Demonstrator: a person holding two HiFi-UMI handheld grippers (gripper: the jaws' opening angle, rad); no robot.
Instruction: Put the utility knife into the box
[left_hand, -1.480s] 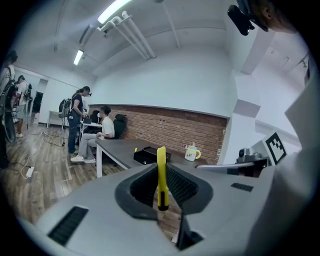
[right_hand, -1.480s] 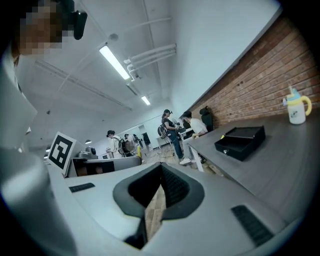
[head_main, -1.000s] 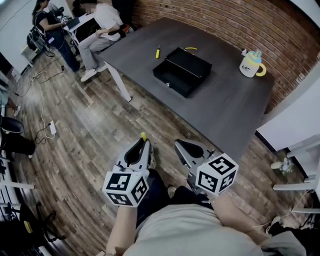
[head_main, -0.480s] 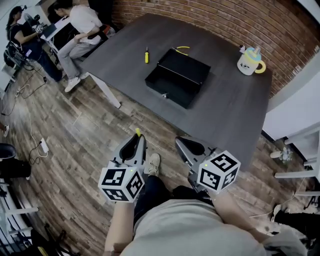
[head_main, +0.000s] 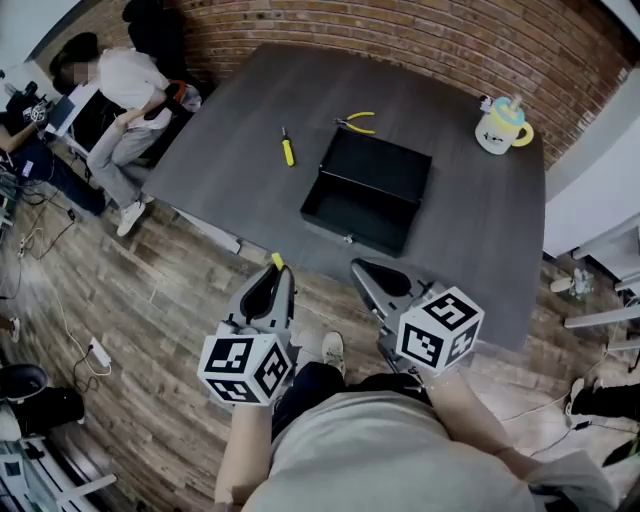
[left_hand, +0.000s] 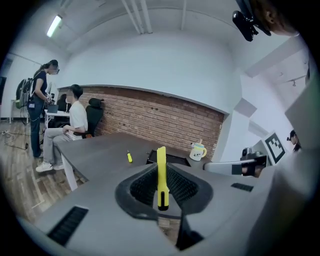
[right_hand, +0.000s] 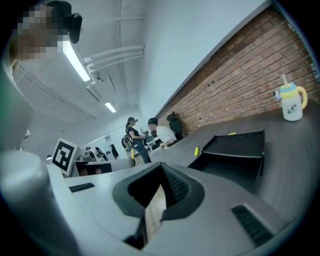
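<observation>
A yellow utility knife (left_hand: 161, 176) stands upright between the jaws of my left gripper (left_hand: 161, 170), which is shut on it. In the head view its yellow tip (head_main: 276, 260) sticks out past the left gripper (head_main: 277, 277). My right gripper (head_main: 371, 276) is shut with nothing in it; only a thin slit of floor shows between its jaws in the right gripper view (right_hand: 159, 196). Both grippers hang over the wooden floor, short of the table's near edge. The open black box (head_main: 368, 190) lies on the dark grey table (head_main: 240, 170) ahead, also in both gripper views (left_hand: 170, 158) (right_hand: 235, 152).
A yellow-handled screwdriver (head_main: 287, 148) lies left of the box and yellow pliers (head_main: 357, 122) behind it. A mug with a yellow handle (head_main: 502, 126) stands at the table's far right. A brick wall (head_main: 420, 40) backs the table. People sit and stand at the far left (head_main: 120, 90).
The table and box have come closer and more square in the head view as I step toward them. Both grippers keep the same pose, the left one still holding the knife.
</observation>
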